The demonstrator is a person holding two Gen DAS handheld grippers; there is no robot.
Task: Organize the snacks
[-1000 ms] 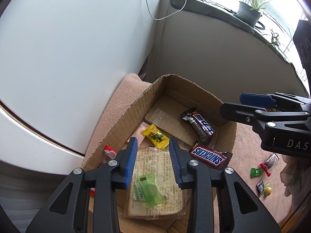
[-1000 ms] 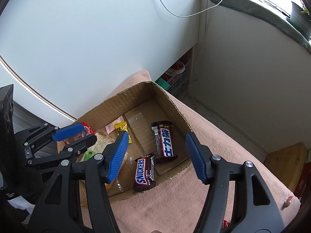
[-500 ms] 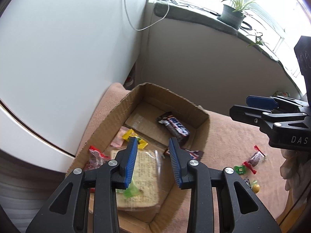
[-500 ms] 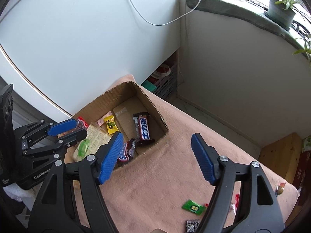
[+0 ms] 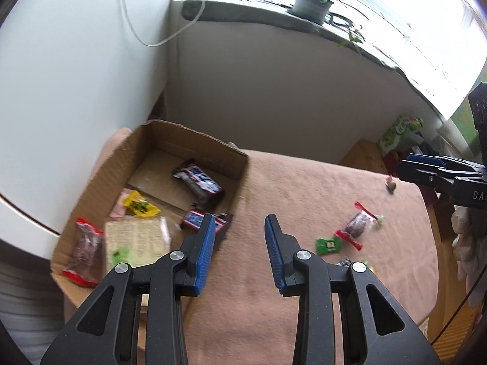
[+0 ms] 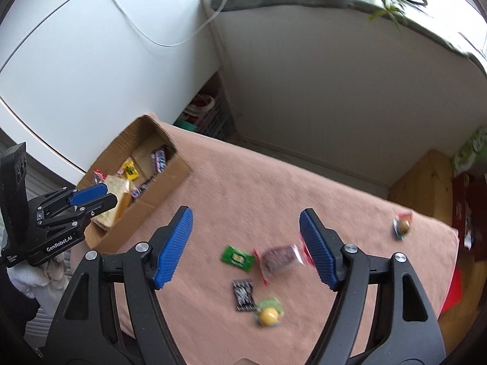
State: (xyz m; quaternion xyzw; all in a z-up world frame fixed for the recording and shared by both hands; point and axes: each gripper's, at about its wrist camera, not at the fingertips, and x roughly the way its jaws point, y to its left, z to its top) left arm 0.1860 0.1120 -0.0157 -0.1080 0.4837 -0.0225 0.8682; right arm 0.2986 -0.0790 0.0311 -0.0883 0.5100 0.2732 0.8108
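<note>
An open cardboard box [image 5: 182,143] stands on the pink cloth [image 5: 304,188] and holds two Snickers bars [image 5: 197,179], a yellow packet [image 5: 141,206], a cracker pack [image 5: 137,240] and a red-ended packet [image 5: 86,249]. My left gripper [image 5: 239,222] hangs open and empty over the cloth, just right of the box. My right gripper [image 6: 246,213] stands wide open above loose snacks: a green candy [image 6: 237,257], a red-ended dark packet [image 6: 281,258], a black packet [image 6: 243,295] and a yellow-green candy [image 6: 269,311]. Nothing is between its pads.
A small wrapped candy [image 6: 401,226] lies near the cloth's far right corner. A white appliance [image 5: 61,76] stands behind the box [image 6: 146,210], with a hanging cable. A wooden crate [image 6: 423,182] sits past the table's right edge. A potted plant [image 5: 312,3] is on the windowsill.
Both grippers have swung right, off the box and over the cloth. The right gripper's jaws have widened, and the loose snacks now lie under it.
</note>
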